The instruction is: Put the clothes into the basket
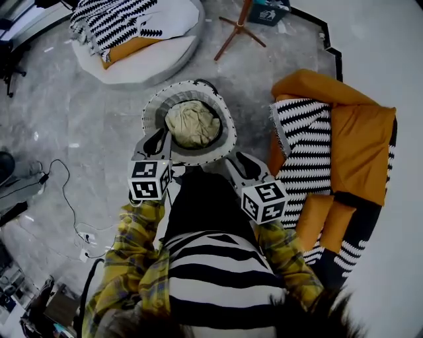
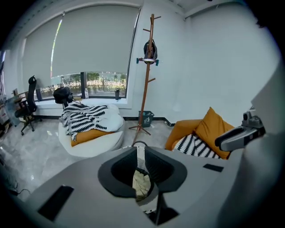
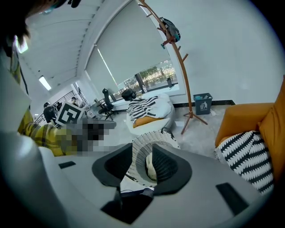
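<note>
A round woven basket (image 1: 228, 125) stands on the grey floor just ahead of me, with a crumpled beige cloth (image 1: 192, 123) lying inside it. My left gripper (image 1: 158, 140) hovers at the basket's near left rim, shut with nothing in it. In the left gripper view the left gripper (image 2: 140, 149) leaves only a thin slit, through which the cloth (image 2: 141, 183) shows. My right gripper (image 1: 239, 160) sits at the near right rim, open and empty. Between the parted jaws of the right gripper (image 3: 142, 147) appear the basket (image 3: 153, 139) and the cloth (image 3: 150, 168).
A round white floor cushion (image 1: 142, 66) with a striped blanket (image 1: 112, 20) lies at the back left. An orange seat (image 1: 357, 138) with a striped throw (image 1: 307, 148) is at the right. A coat stand's feet (image 1: 238, 28), a bin (image 1: 268, 12) and floor cables (image 1: 66, 198) are around.
</note>
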Demonstrator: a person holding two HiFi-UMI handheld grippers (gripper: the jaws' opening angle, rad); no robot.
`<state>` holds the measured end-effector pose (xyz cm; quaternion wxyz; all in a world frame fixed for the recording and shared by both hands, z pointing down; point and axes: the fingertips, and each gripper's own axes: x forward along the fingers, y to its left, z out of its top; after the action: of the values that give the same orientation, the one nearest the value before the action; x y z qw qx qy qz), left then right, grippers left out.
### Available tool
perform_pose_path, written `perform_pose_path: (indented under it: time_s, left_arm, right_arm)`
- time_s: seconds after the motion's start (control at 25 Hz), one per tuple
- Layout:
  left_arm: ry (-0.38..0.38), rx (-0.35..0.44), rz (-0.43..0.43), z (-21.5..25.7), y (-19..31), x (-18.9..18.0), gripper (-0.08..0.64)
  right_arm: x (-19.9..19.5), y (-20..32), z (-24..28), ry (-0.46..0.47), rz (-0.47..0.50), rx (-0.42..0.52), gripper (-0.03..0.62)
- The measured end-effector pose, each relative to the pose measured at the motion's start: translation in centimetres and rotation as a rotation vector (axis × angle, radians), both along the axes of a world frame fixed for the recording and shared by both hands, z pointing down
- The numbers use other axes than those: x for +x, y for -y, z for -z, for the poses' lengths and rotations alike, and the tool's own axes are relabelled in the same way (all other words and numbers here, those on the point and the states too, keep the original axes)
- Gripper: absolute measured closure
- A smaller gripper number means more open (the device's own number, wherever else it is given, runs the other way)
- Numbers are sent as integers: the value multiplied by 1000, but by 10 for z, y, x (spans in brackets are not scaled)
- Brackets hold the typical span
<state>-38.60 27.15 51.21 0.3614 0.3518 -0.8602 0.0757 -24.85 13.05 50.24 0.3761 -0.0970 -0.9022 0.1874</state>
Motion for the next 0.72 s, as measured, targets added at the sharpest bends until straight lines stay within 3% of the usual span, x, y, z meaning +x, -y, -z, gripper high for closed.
perform_pose_path:
  time_s: [0.72]
  left_arm:
    - [36,61,-16,56,-1,85,511]
  right_arm:
    - [27,-1,52,129,33,5,452]
